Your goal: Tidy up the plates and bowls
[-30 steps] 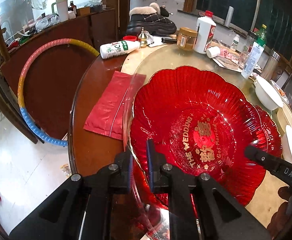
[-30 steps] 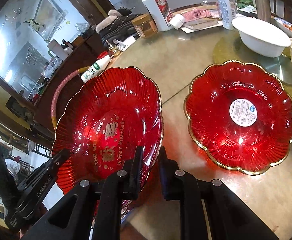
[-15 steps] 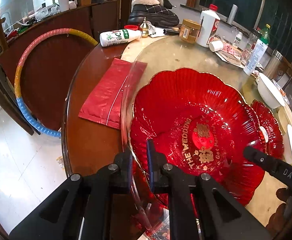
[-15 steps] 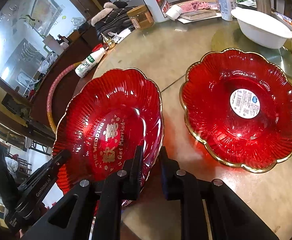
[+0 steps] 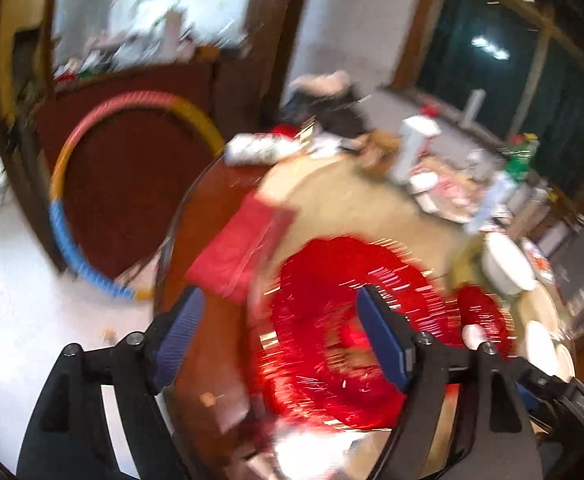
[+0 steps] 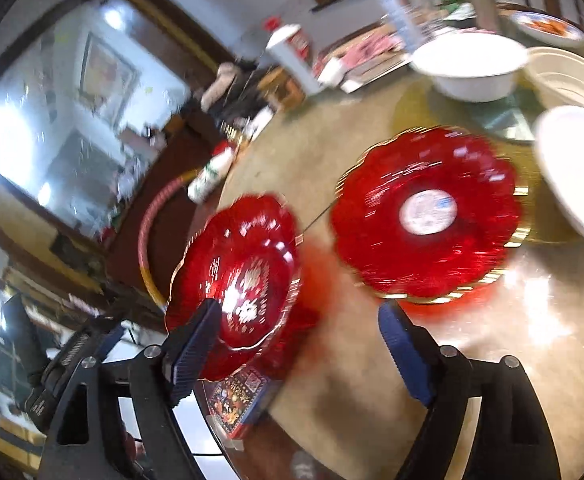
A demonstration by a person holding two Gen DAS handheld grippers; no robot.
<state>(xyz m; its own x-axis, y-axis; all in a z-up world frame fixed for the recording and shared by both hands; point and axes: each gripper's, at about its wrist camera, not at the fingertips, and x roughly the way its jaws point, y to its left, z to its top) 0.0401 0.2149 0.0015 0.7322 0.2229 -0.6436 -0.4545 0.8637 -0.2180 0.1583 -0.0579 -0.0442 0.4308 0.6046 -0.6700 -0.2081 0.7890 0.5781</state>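
Left gripper opening wide, nothing gripped — wedding plate lies at the table's near-left edge. Right gripper opening too, empty; labelled plate just right of it, ahead of the right finger — right hand nearer.

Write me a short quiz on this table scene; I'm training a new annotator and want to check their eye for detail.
1. True or false: the red plate with gold lettering is stacked on the red plate with the white sticker.
2. In the right wrist view, what stands on the table just beyond the sticker plate? A) a deep white bowl B) a kettle C) a frying pan
3. How many red plates are on the table?

Key: 1 false, they lie side by side and apart. 2 A. 3 two.
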